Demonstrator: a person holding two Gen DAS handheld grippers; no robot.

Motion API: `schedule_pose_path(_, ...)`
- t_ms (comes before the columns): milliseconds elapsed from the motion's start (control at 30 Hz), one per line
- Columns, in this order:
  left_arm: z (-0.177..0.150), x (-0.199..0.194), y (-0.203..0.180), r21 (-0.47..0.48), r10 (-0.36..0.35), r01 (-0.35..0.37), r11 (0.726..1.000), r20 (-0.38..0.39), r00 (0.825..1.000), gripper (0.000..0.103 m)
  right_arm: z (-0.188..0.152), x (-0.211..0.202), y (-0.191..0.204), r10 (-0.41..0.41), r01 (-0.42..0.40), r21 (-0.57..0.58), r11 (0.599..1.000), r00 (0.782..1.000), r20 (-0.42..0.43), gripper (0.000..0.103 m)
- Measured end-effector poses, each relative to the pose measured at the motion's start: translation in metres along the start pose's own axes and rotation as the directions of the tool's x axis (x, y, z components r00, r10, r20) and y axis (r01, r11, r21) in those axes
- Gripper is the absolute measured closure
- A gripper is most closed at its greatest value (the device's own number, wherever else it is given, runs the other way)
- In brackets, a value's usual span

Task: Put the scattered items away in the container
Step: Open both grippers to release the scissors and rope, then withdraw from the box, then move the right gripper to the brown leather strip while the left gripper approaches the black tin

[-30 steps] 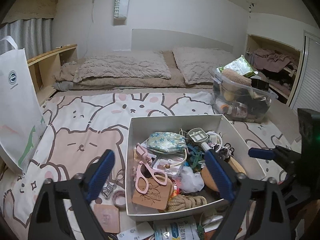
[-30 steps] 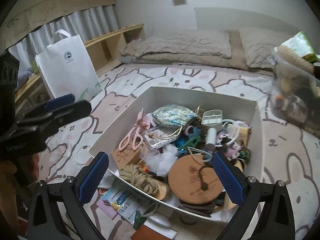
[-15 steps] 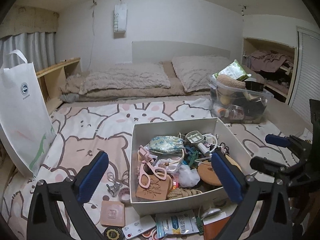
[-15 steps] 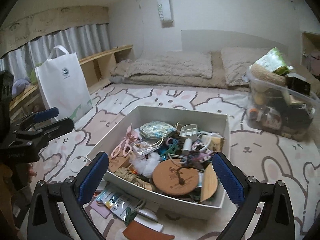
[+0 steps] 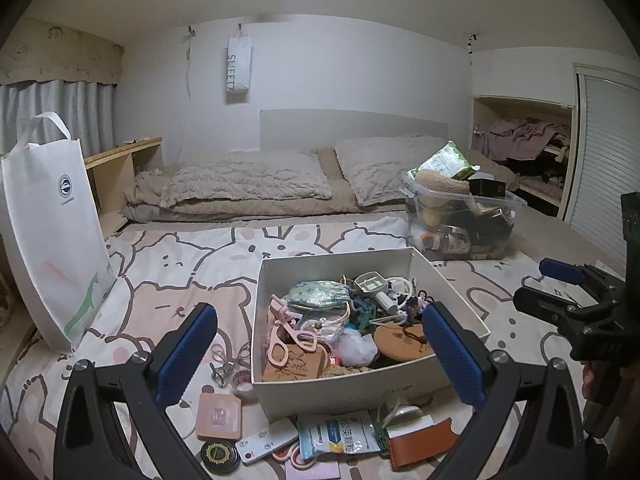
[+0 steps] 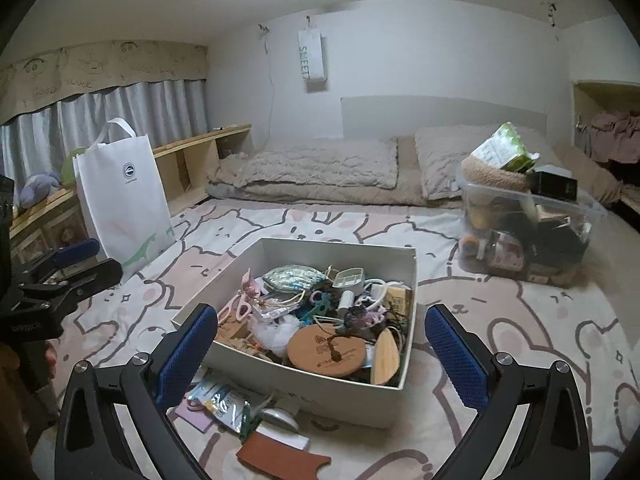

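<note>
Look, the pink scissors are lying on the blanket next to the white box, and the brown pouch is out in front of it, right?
Not quite. The pink scissors lie inside the white box, not on the blanket; the left wrist view shows it. The brown pouch is indeed out in front.

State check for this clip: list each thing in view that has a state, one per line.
left hand-held gripper: open, empty
right hand-held gripper: open, empty
white box: open-topped, nearly full
clear plastic bin: lidless, heaped
white tote bag: upright
brown leather pouch: loose on the bedspread
eyelash curler: outside the box
</note>
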State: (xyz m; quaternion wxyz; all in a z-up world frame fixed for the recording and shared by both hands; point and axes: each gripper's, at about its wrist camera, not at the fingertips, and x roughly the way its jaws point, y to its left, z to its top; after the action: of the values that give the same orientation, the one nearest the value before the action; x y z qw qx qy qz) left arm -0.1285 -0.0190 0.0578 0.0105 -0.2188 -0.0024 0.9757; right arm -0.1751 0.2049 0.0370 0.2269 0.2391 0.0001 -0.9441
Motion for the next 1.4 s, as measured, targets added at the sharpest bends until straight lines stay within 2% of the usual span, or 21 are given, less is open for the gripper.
schedule_pose_path(733, -0.011, -0.031, -0.012, -0.004, -0.009, 0.009, 1.0, 0.025, 1.0, 0.0, -0.018, -0.03, 0.008, -0.001, 0.001, -0.003, 1.0, 0.999, 0.046, 0.0)
schedule_pose_path(1100, -0.03, -0.021, 0.002, -0.02, 0.009, -0.01, 1.0, -0.015, 1.0, 0.0, -0.044, -0.017, 0.011, 0.005, -0.004, 0.028, 1.0, 1.0, -0.012, 0.0)
schedule_pose_path(1400, -0.057, -0.004, 0.027, -0.055, 0.048, -0.052, 0.997, -0.074, 0.996, 0.0, -0.079, 0.005, 0.01, 0.009, -0.002, 0.061, 0.998, 0.993, -0.115, 0.0)
